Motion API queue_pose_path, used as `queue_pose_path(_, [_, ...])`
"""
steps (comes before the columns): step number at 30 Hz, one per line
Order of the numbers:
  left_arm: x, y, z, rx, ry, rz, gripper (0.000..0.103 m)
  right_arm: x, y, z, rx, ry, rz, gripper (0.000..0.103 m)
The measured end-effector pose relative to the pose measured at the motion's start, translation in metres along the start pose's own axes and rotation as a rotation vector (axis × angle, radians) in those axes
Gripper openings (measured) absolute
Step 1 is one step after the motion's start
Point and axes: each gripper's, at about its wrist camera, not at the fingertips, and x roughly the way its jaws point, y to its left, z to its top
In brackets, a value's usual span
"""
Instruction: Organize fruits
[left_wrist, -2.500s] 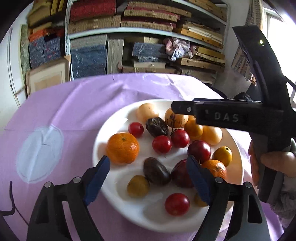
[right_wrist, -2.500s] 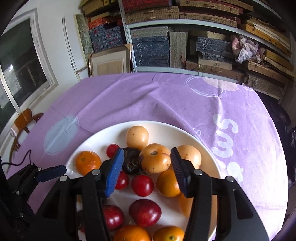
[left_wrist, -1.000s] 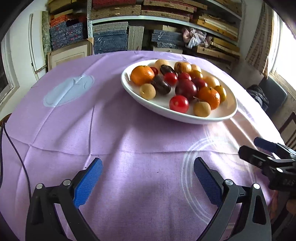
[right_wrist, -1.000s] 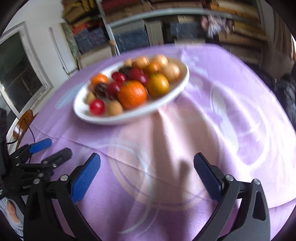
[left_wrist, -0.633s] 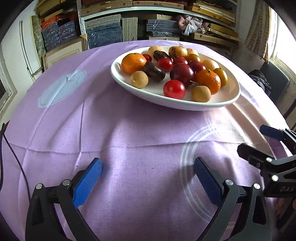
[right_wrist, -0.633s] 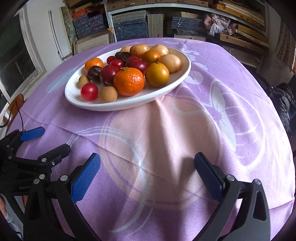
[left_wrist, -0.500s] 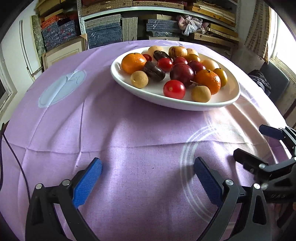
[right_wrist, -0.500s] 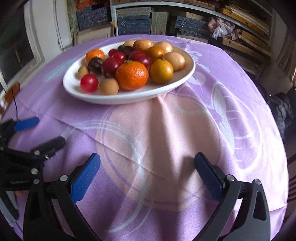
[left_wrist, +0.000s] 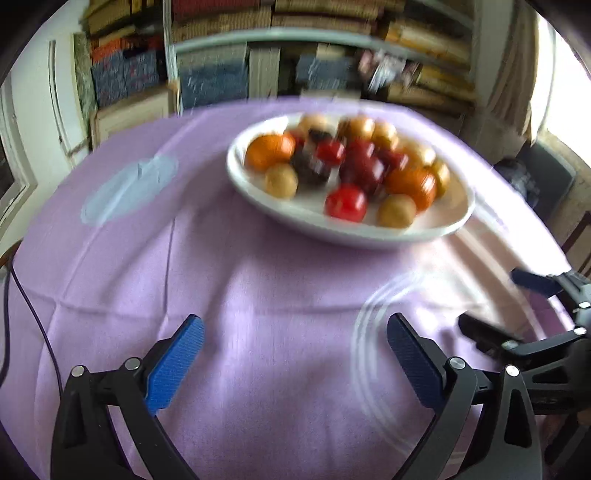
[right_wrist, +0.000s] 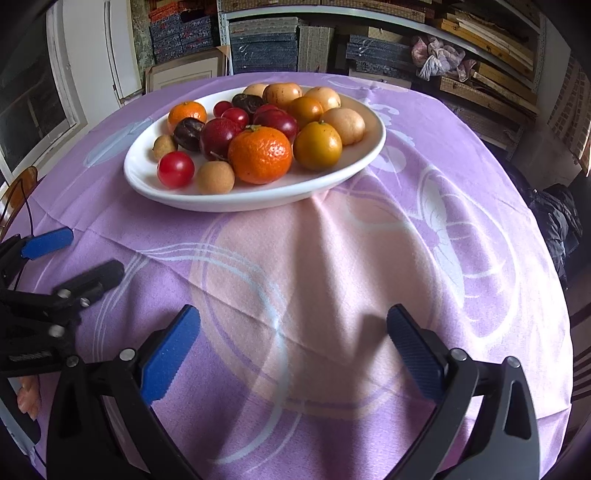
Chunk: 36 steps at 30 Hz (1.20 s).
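Note:
A white oval plate holds several fruits: a big orange mandarin, a yellow-orange fruit, red tomatoes, dark plums and tan round fruits. It also shows, blurred, in the left wrist view. My left gripper is open and empty above the purple cloth, well short of the plate. My right gripper is open and empty, also short of the plate. Each gripper shows at the edge of the other's view.
A round table carries a purple cloth with white patterns. Shelves with stacked boxes and books stand behind. A dark cable hangs at the left edge. A chair with dark clothing is at the right.
Both grippers have pulled back from over the plate to the near side of the table. The left wrist view is now blurred and tilted slightly upward.

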Motion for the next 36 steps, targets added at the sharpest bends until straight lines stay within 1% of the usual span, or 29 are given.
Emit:
queue_pose_path(2, [-0.011,-0.002,0.003,0.015,-0.054,0.000,0.100,-0.007,0.000,0.000,-0.006,-0.033,0.003,0.099])
queue_pose_path(4, [-0.018,-0.003,0.003,0.028,-0.085,-0.015,0.100,-0.014,0.003,0.000,-0.023,-0.070,0.004,0.099])
queue_pose_path(8, [-0.022,-0.010,0.003,0.058,-0.099,-0.013,0.100,-0.024,0.005,0.000,-0.044,-0.120,-0.035,0.099])
queue_pose_path(10, [-0.026,-0.013,0.003,0.071,-0.118,0.019,0.100,-0.026,0.005,-0.001,-0.047,-0.130,-0.040,0.099])
queue_pose_path(12, [-0.029,-0.016,0.004,0.088,-0.134,0.044,0.100,-0.027,0.005,-0.001,-0.048,-0.136,-0.037,0.099])
queue_pose_path(14, [-0.032,-0.020,0.002,0.107,-0.155,0.086,0.100,-0.026,0.004,-0.001,-0.049,-0.134,-0.039,0.099])
queue_pose_path(15, [-0.034,-0.020,0.001,0.115,-0.161,0.091,0.100,-0.026,0.004,-0.001,-0.049,-0.133,-0.039,0.099])
queue_pose_path(20, [-0.039,-0.026,-0.003,0.137,-0.177,0.063,0.100,-0.028,0.006,-0.002,-0.055,-0.134,-0.040,0.099])
queue_pose_path(23, [-0.037,-0.024,-0.002,0.122,-0.162,0.036,0.100,-0.028,0.006,-0.002,-0.053,-0.134,-0.039,0.099])
queue_pose_path(24, [-0.037,-0.023,-0.002,0.116,-0.168,0.034,0.100,-0.027,0.006,-0.003,-0.054,-0.135,-0.040,0.099])
queue_pose_path(26, [-0.040,-0.023,-0.004,0.121,-0.198,0.063,0.100,-0.028,0.006,-0.003,-0.055,-0.134,-0.042,0.099])
queue_pose_path(30, [-0.042,-0.027,-0.006,0.135,-0.218,0.092,0.100,-0.027,0.006,-0.002,-0.055,-0.135,-0.043,0.099])
queue_pose_path(34, [-0.040,-0.025,-0.004,0.124,-0.194,0.065,0.100,-0.027,0.005,-0.002,-0.047,-0.136,-0.046,0.099])
queue_pose_path(36, [-0.039,-0.024,-0.005,0.123,-0.189,0.069,0.100,-0.027,0.003,-0.003,-0.042,-0.136,-0.046,0.099])
